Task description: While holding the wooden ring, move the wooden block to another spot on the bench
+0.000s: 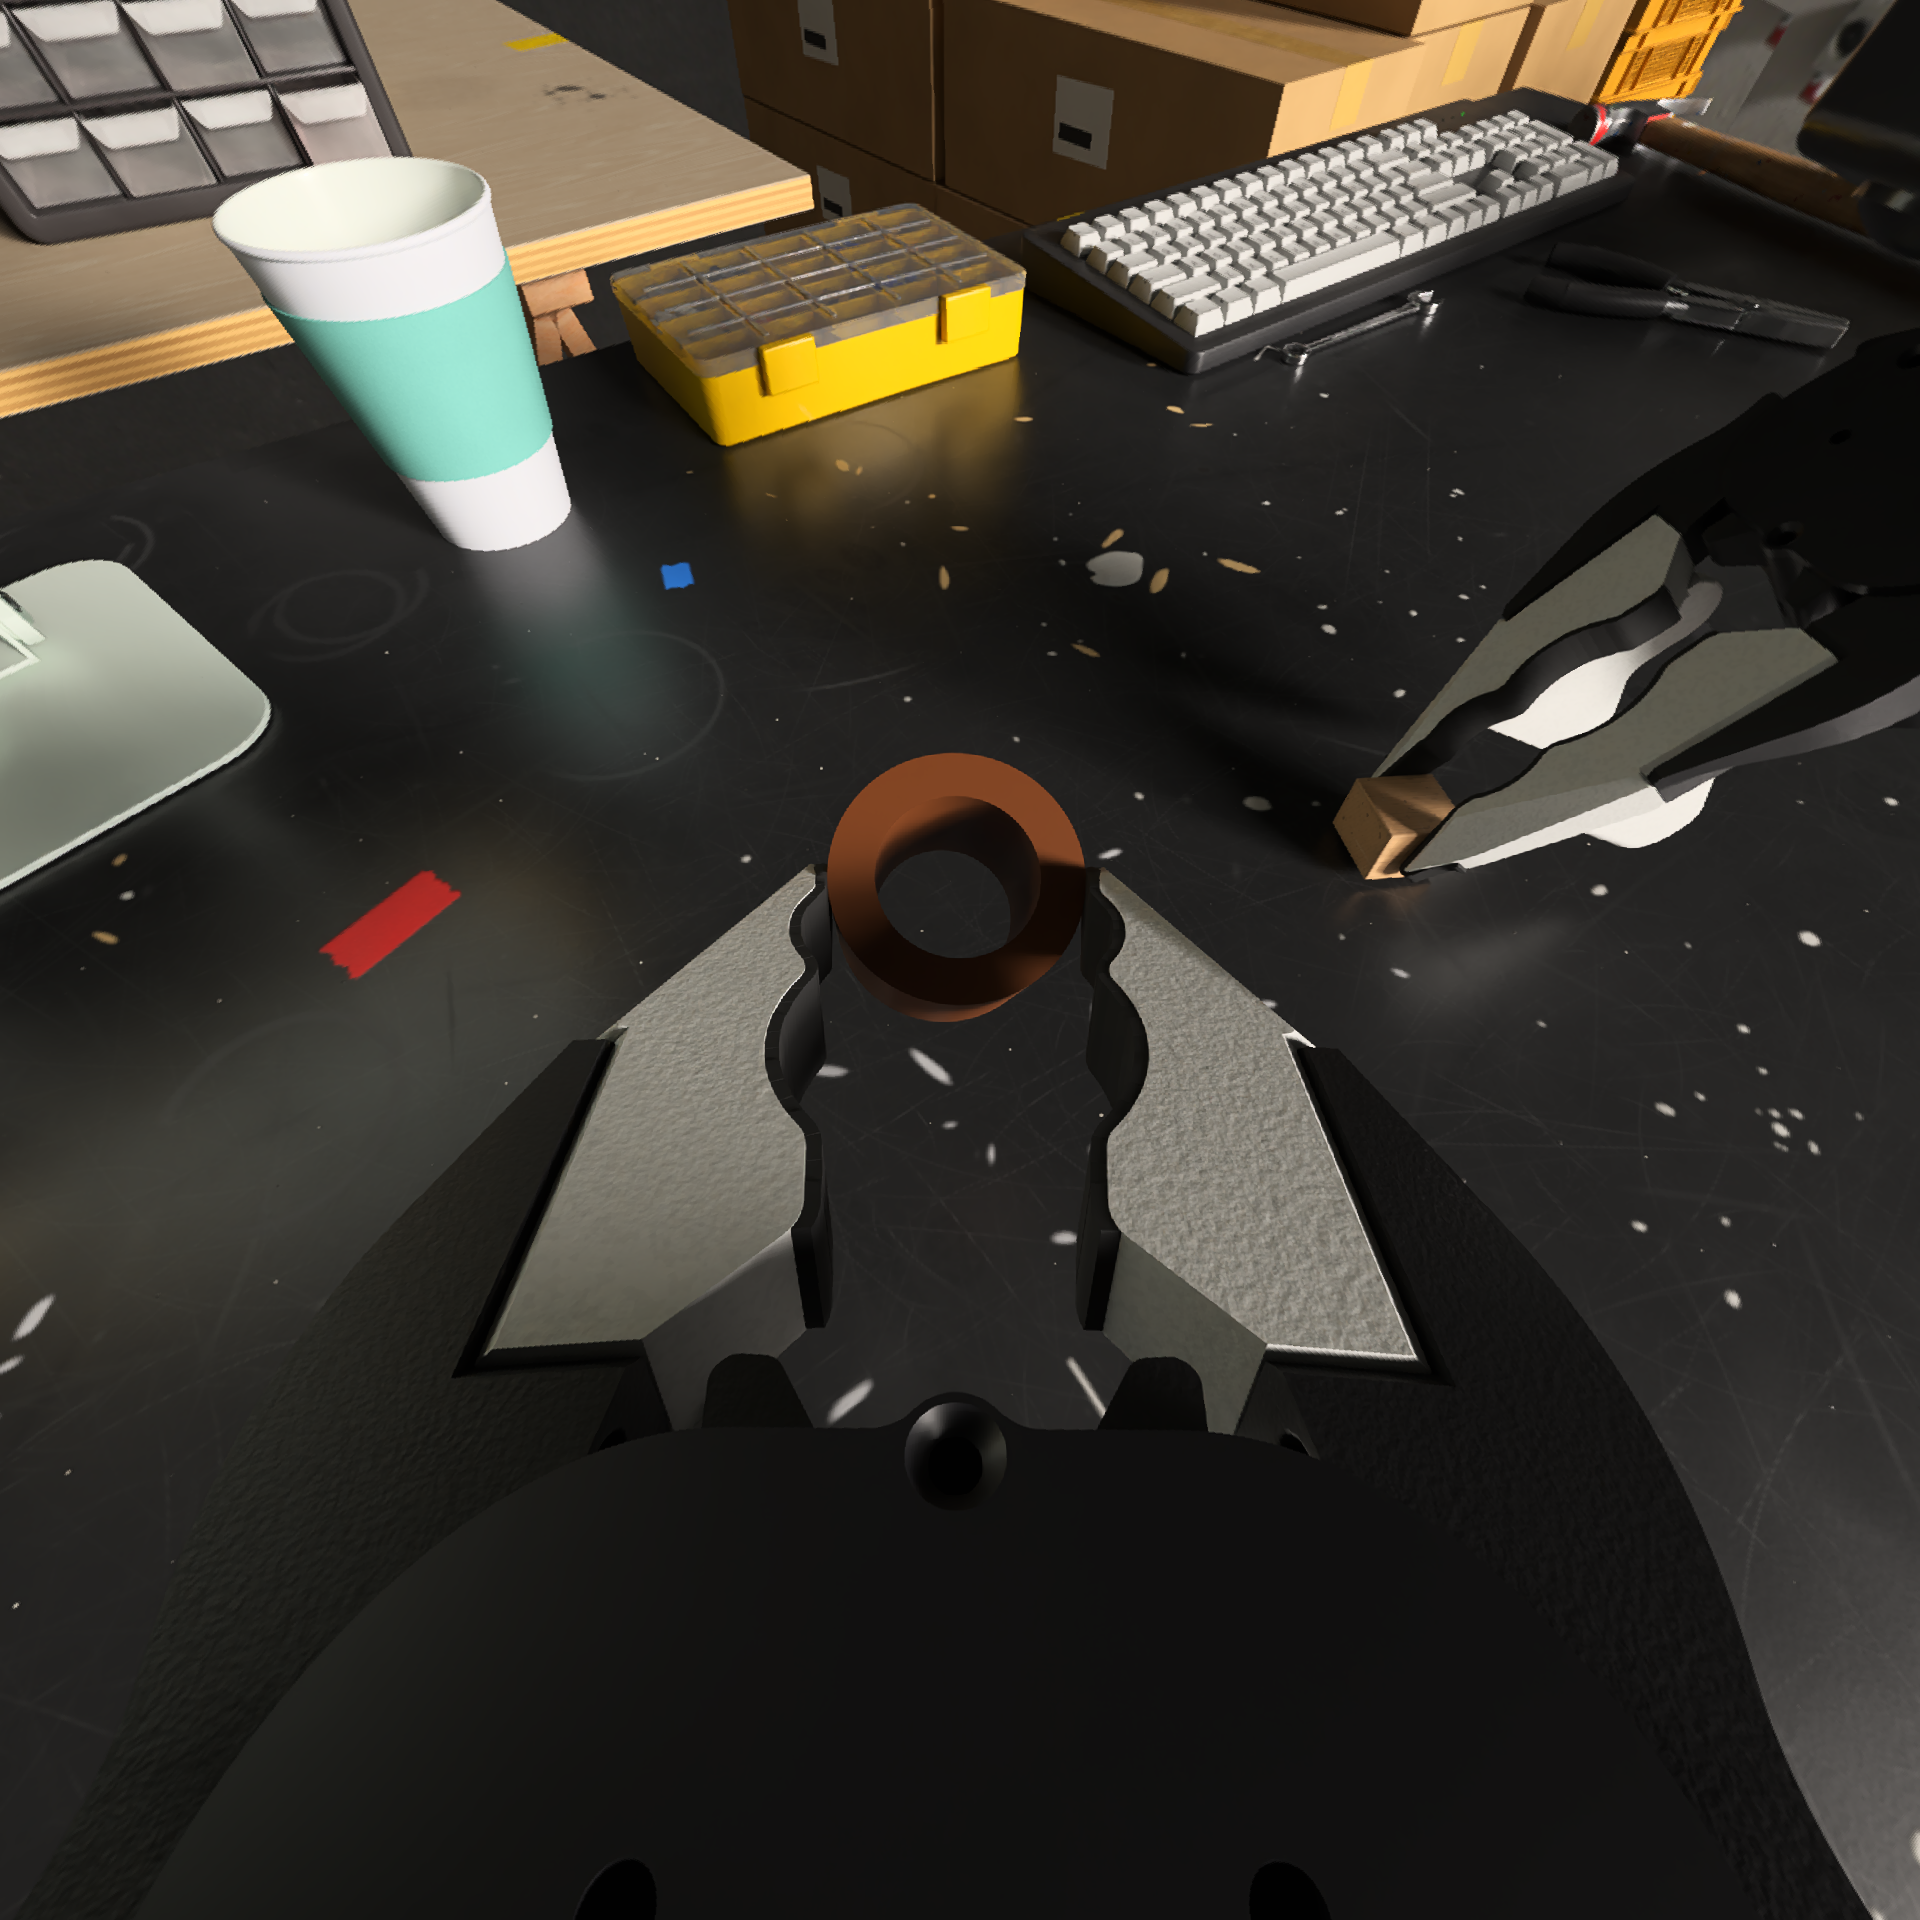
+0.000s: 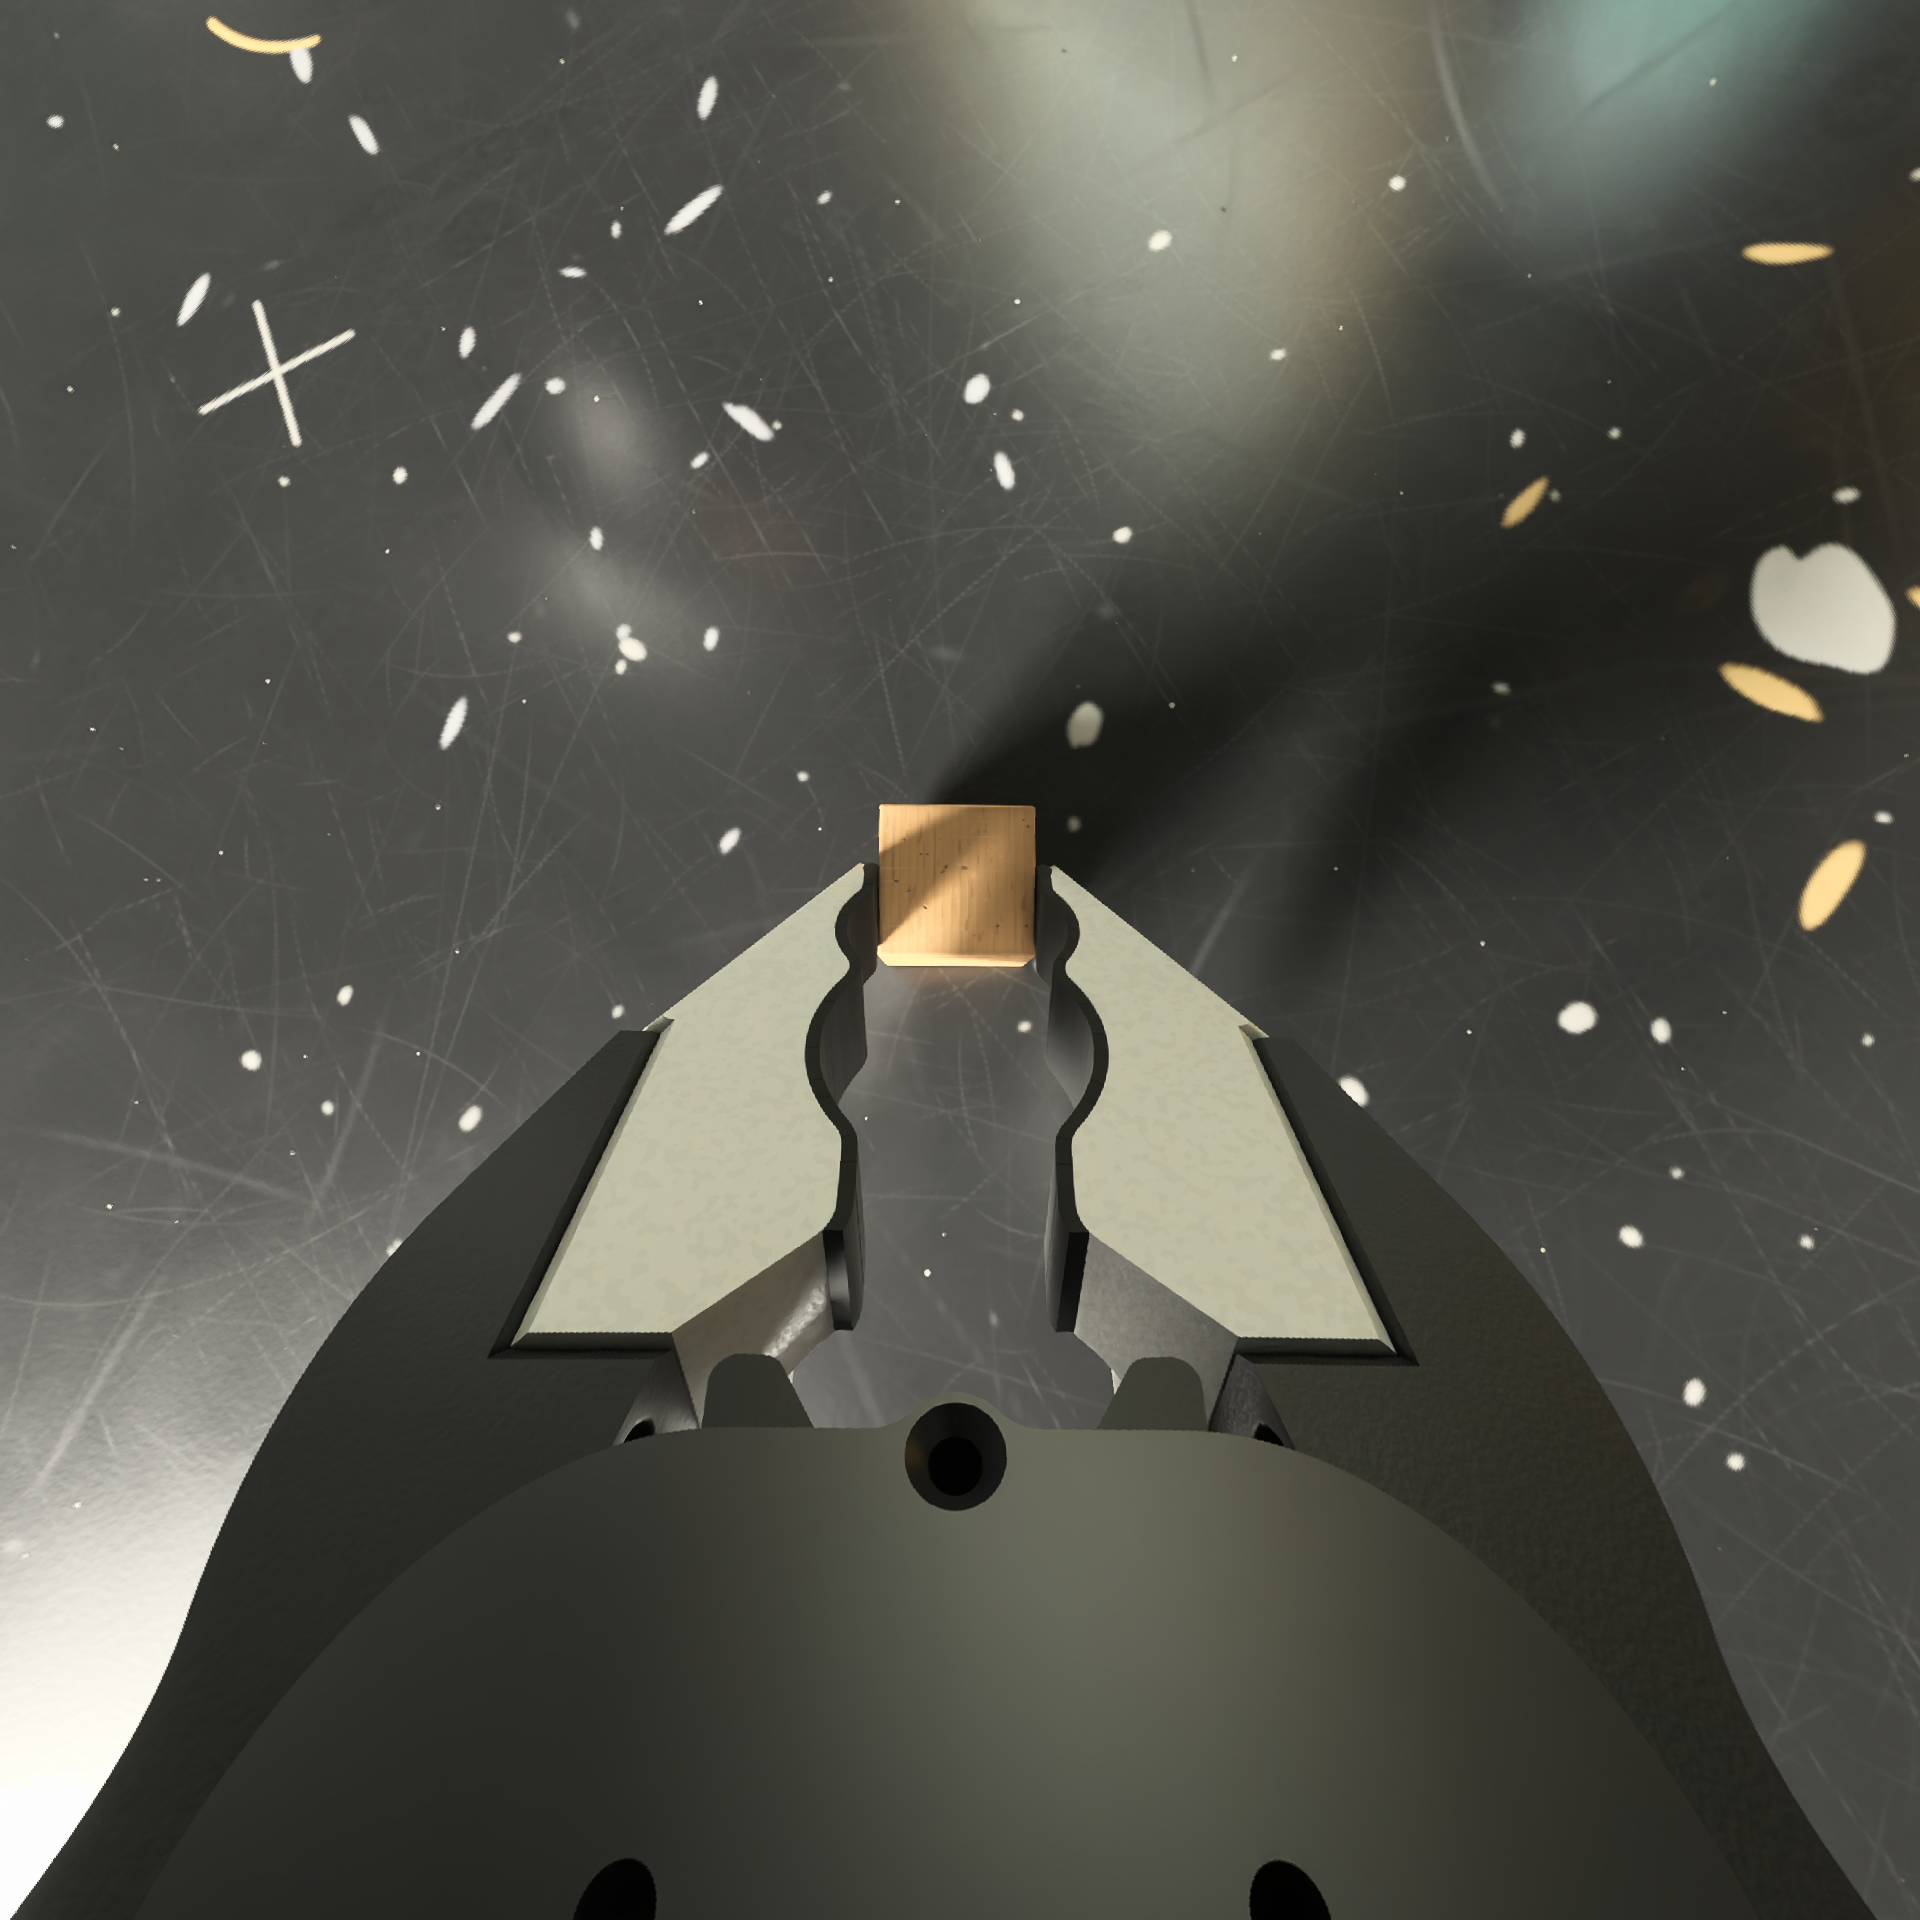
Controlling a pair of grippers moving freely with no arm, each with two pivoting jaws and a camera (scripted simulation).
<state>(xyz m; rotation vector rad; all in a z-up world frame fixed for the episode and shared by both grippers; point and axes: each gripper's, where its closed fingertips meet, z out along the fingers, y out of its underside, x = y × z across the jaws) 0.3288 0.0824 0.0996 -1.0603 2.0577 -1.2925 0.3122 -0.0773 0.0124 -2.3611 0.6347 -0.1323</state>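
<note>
The ring (image 1: 954,888) is clamped between the tips of the left gripper (image 1: 956,914) at the centre of the left wrist view, tilted so its hole faces the camera, and it appears to be lifted clear of the bench (image 1: 623,1039). That half of the task is judged to be done.

At the right edge of the same view, the right gripper (image 1: 1397,847) is seen angled down with the block (image 1: 1382,826) pinched at its tips; the block's lower corner appears to sit on or just above the bench, and contact cannot be settled. In the right wrist view the block (image 2: 956,888) is held at the frame's centre between the narrowed fingers of the right gripper (image 2: 956,914), both pads touching its sides.

So both grasps are judged secured. Whether the block has been carried from its starting spot cannot be told. What is left, at least, is for the block to be set down at a new spot and released, with the ring kept gripped throughout. A cup (image 1: 405,343) and a yellow box (image 1: 831,322) stand in the upper left, well apart.
</note>
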